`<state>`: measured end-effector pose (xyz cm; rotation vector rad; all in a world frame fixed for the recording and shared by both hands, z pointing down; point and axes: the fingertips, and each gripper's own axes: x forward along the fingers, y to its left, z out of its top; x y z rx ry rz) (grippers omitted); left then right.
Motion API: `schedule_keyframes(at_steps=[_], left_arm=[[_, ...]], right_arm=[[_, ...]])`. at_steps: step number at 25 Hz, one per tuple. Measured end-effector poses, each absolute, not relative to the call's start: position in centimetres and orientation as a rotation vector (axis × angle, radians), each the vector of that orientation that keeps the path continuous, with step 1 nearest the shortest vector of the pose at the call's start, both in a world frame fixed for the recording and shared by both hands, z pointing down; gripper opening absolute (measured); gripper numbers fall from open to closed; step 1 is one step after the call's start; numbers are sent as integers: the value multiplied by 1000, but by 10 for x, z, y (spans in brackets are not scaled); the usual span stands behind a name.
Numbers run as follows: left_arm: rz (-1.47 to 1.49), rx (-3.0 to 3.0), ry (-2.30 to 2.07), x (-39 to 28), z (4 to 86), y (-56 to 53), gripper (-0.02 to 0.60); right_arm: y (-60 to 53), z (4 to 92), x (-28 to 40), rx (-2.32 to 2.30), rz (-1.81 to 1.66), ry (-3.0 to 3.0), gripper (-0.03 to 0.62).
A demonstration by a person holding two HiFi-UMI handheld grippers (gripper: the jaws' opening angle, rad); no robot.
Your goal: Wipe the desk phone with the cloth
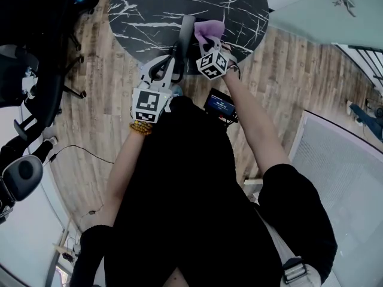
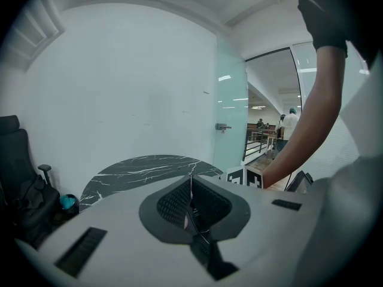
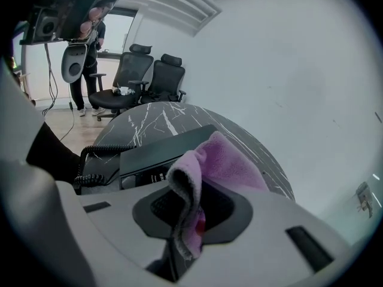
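Note:
The black desk phone (image 3: 161,151) sits at the near edge of the round black marble table (image 1: 149,5), its coiled cord (image 3: 99,154) to the left. A lilac cloth (image 3: 227,160) is pinched in my right gripper (image 3: 191,190) and drapes forward over the phone's near side. From the head view the cloth (image 1: 209,28) lies just past the right gripper (image 1: 209,40), and the phone is mostly hidden beneath it. My left gripper (image 2: 191,181) is shut with nothing in it, raised beside the right one (image 1: 187,21) and pointing across the table (image 2: 149,166).
Black office chairs (image 1: 36,70) stand on the wood floor to the left, also seen in the right gripper view (image 3: 149,79). A small lit screen (image 1: 220,104) hangs near my waist. A glass partition (image 2: 230,100) rises beyond the table. A person (image 3: 90,58) stands far back.

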<state>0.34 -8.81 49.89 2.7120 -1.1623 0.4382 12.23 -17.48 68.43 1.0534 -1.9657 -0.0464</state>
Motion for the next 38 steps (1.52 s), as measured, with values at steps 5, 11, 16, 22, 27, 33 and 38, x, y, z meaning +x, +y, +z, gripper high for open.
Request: schedule_keyframes(at_steps=[5,11,16,22,27,33,38], left_arm=[[436,2710,-1161,4,499,-86,18],[433,2710,-1157,3,499,-85,18],[433,2714,-1150,4,500,-82,18],[437,2717,-1138,6,501,-80,18],[437,2718,-1129,7,502,-79,18],[441,2723,-1121,9,503,-79,18],[444,2723,-1116,8,504,-78,18]], right_arm=[[-161,690,119,1023,-13,-1983,69],[-152,695,114,997,16,-1993,69],[-145,699,111,976,42,-2002,69],[-133,705,108,937,83,-2016,69],[-125,709,105,905,117,-2028,69],[-119,714,102,866,142,-2035,69],[-114,716,100,843,171,-2035,69]])
